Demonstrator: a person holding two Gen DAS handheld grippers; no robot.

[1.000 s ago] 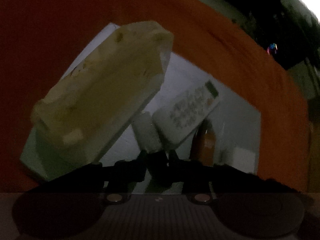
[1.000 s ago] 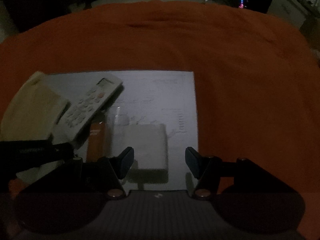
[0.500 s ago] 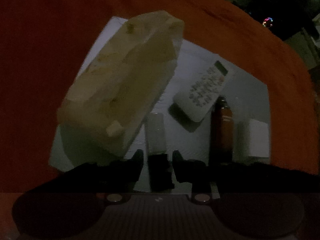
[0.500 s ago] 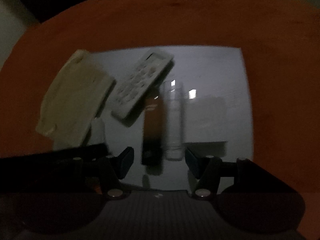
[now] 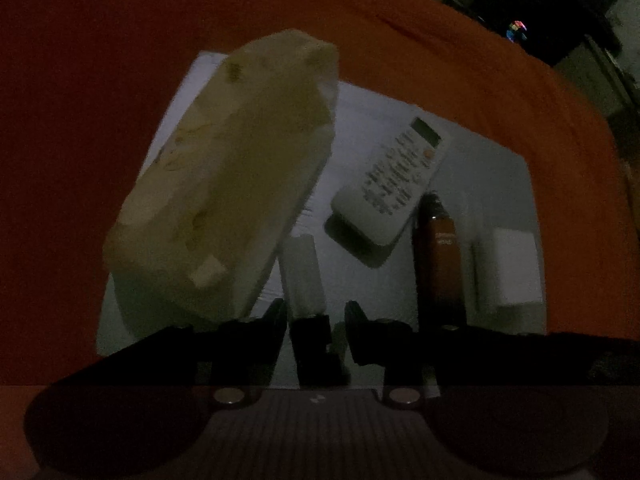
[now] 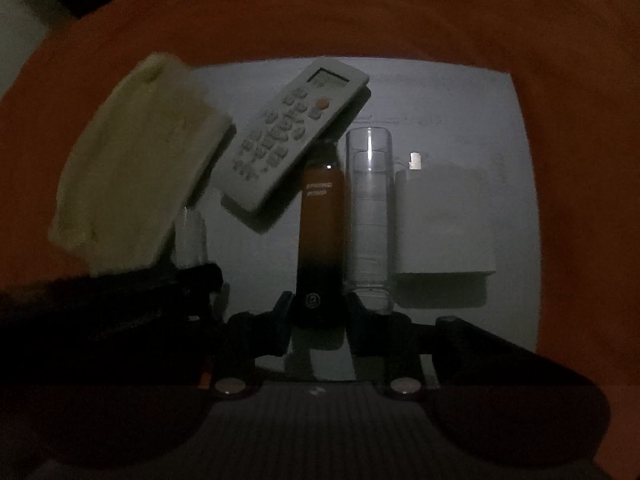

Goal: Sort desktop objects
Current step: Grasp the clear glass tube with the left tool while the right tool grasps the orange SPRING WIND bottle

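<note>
The scene is dimly lit. The right tongs [image 6: 317, 312] are seen pointing steeply down, their jaws closing around the dark base of an orange-brown bottle [image 6: 322, 216]; whether the pads already press on it cannot be told. The bottle lies flat on a white sheet [image 6: 460, 92], its long axis running straight away from the tongs and its dark cap end tucked under a white remote control [image 6: 294, 136]. A clear plastic tube [image 6: 369, 208] lies just beside the bottle on its right, parallel to it, and a white rectangular box [image 6: 442, 224] lies just beyond the tube.

The left tongs [image 5: 316, 314] are seen with jaws closing around a small object with a white body and a black end [image 5: 306, 276], which also points away from them. A narrow gap shows on the right side, so a firm grip cannot be told.

A pale yellow pouch [image 5: 228, 184] lies aslant to the left, its long axis running toward the far right, its near end beside the left tongs. The remote control rests tilted, display end farthest away.

The sheet is bordered all round by an orange cloth [image 6: 320, 12] over the worktop. Bare sheet is left at the far right, beyond the box; the orange margin around it is wide. Dark room fills the corners.
</note>
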